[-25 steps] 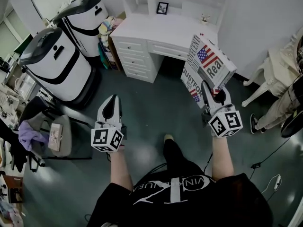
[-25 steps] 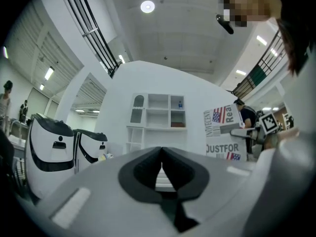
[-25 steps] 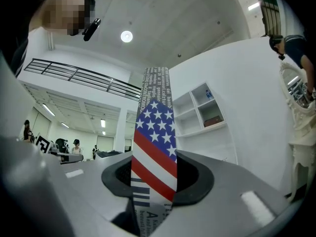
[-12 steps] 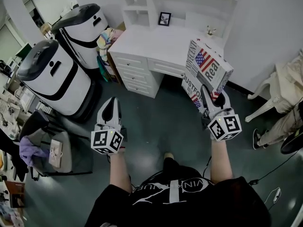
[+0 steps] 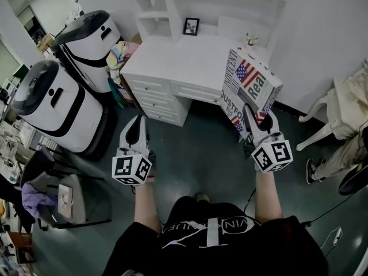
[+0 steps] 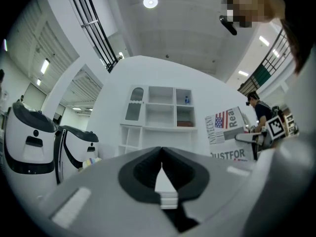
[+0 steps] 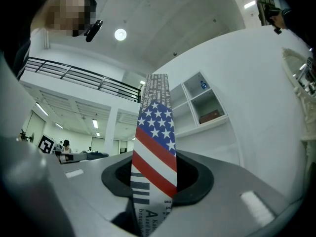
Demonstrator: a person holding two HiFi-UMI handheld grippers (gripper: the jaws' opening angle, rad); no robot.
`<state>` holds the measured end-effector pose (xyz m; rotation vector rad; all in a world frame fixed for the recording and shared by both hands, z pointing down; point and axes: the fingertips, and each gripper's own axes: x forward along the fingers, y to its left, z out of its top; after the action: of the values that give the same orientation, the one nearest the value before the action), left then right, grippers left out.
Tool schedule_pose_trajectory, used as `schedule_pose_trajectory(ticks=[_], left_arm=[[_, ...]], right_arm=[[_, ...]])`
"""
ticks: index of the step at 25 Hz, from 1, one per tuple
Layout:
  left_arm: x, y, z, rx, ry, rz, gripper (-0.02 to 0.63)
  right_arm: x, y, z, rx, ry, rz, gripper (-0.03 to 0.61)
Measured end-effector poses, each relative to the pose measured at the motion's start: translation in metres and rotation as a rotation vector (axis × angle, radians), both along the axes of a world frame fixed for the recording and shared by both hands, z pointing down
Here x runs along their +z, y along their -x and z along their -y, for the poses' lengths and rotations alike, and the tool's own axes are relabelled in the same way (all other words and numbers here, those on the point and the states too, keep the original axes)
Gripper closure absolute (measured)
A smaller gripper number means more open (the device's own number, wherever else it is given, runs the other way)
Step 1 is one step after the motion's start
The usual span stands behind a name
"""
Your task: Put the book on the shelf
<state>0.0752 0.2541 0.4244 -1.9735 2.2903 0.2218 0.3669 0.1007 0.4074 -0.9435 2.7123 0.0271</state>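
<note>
The book (image 5: 250,84), a thick box-like volume with a flag and newsprint cover, stands tilted in my right gripper (image 5: 250,115), which is shut on its lower edge. In the right gripper view its flag-striped spine (image 7: 154,142) rises from between the jaws. My left gripper (image 5: 137,122) hangs level with it on the left, shut with nothing in it; its fingers (image 6: 148,164) meet at the tips. The white shelf unit (image 5: 164,7) stands on the white desk (image 5: 190,53) ahead, with open cubbies (image 6: 160,113) and one brown item (image 7: 210,116) inside.
Two large white and black machines (image 5: 54,105) (image 5: 92,36) stand left of the desk. A small picture frame (image 5: 191,26) and a figurine (image 5: 250,39) sit on the desktop. A white plastic chair (image 5: 339,108) and a person's leg (image 5: 345,148) are at the right.
The desk and shelf have come closer as the person walks toward them. Both grippers have travelled along, the book still held in the right one.
</note>
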Motion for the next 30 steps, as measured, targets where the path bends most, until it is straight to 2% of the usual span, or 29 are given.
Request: schedule_pose_trajectory(ticks=[6,12,18,23,30], left_arm=[[-0.004,0.018,0.029,-0.011,0.013,-0.026,0.614],[-0.001,0.032,0.059,0.001,-0.006,-0.014,0.614],[-0.010,0.093,0.137,0.058,-0.002,-0.021,0.614],[-0.018,0.124,0.191,0.109,-0.012,-0.003,0.614],[-0.040,0.214,0.287,0.190,0.014,-0.003,0.614]], right_arm=[[-0.007,0.017,0.031,-0.008,0.006,-0.015,0.420],[0.000,0.032,0.054,0.000,0.000,-0.005,0.420],[-0.010,0.090,0.112,0.044,0.013,-0.002,0.420],[-0.014,0.121,0.152,0.075,0.007,0.010,0.420],[-0.031,0.213,0.228,0.123,0.050,0.022,0.420]])
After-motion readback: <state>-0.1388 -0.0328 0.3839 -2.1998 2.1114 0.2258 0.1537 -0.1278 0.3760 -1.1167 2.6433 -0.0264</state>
